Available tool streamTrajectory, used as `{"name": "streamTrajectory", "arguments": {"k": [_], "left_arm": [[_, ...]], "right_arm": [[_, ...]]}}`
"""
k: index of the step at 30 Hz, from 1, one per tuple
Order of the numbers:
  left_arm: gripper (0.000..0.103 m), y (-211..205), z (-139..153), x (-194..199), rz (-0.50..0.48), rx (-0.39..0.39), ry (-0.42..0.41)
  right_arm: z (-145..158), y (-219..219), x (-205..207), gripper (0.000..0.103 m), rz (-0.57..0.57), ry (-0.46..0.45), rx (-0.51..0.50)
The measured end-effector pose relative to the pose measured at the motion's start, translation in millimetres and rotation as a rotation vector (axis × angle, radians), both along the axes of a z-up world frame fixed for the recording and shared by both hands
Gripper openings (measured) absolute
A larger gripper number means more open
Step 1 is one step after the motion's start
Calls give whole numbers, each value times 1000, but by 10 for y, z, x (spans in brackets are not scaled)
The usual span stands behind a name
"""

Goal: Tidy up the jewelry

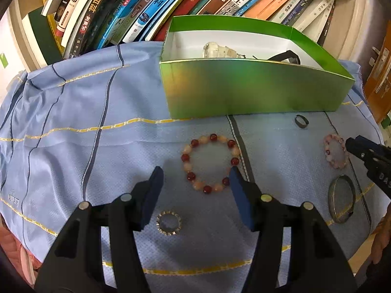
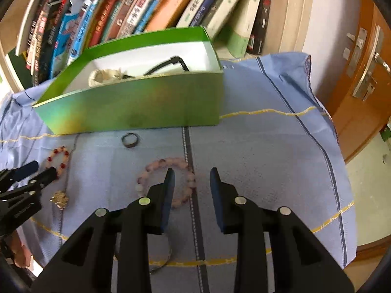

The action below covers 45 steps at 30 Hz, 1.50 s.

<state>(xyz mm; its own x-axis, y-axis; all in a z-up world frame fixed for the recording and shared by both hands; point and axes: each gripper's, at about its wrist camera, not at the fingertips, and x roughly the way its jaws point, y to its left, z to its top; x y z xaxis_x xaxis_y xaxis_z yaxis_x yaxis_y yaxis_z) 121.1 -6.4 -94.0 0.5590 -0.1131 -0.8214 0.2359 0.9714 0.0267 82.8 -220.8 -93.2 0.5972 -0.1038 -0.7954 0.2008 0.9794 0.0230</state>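
A red and peach bead bracelet lies on the blue cloth, just ahead of my open left gripper; it also shows in the right wrist view. A pink bead bracelet lies under my open right gripper, with the left finger over it; it also shows in the left wrist view. A small dark ring lies near the green box. A gold ring and a metal bangle lie nearer. The box holds a pale bracelet and a black item.
A row of books stands behind the box. A wooden door with a metal handle is at the right. The cloth's edge drops off at the right and near sides.
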Motion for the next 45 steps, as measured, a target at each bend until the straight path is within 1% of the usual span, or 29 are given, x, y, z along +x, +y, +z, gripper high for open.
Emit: {"name": "streamTrajectory", "arguments": {"k": [4, 8, 10, 12, 21, 24, 25, 26, 29, 31, 33, 34, 35, 36, 37, 41, 45], "left_arm": [[59, 15, 2, 16, 7, -1, 1], [59, 15, -15, 33, 3, -2, 3], [58, 25, -27, 45, 6, -9, 10], [53, 51, -22, 58, 10, -25, 17], [53, 139, 36, 79, 22, -74, 20], [52, 160, 21, 122, 44, -78, 27], [49, 166, 0, 147, 55, -77, 34], [37, 161, -18, 163, 60, -75, 40], [32, 121, -45, 173, 62, -42, 25], [26, 93, -47, 161, 57, -29, 13], [14, 59, -47, 147, 41, -26, 7], [12, 41, -47, 141, 36, -21, 4], [8, 19, -45, 129, 28, -12, 1], [8, -2, -43, 115, 24, -2, -2], [8, -15, -42, 103, 22, 6, -5], [8, -14, 5, 48, 13, -6, -9], [8, 1, 175, -52, 13, -20, -50]], "right_arm": [[-73, 65, 72, 30, 14, 23, -12], [-84, 103, 90, 30, 13, 20, -25], [-84, 93, 86, 30, 11, 18, -22], [-89, 100, 93, 30, 12, 19, -23], [-93, 108, 101, 30, 10, 18, -22], [-93, 105, 99, 30, 11, 17, -23], [-92, 103, 100, 30, 10, 17, -24], [-95, 105, 107, 30, 9, 16, -24], [-99, 113, 106, 30, 7, 12, -29], [-102, 123, 104, 30, 7, 7, -37], [-106, 142, 100, 30, 7, 2, -45], [-107, 151, 100, 26, 7, -1, -46], [-107, 157, 98, 20, 12, -3, -42], [-107, 170, 93, 16, 21, -5, -34], [-106, 183, 87, 8, 27, -5, -31], [-92, 263, 57, 8, 50, -3, -23], [36, 305, -33, 8, 59, -36, -22]]}}
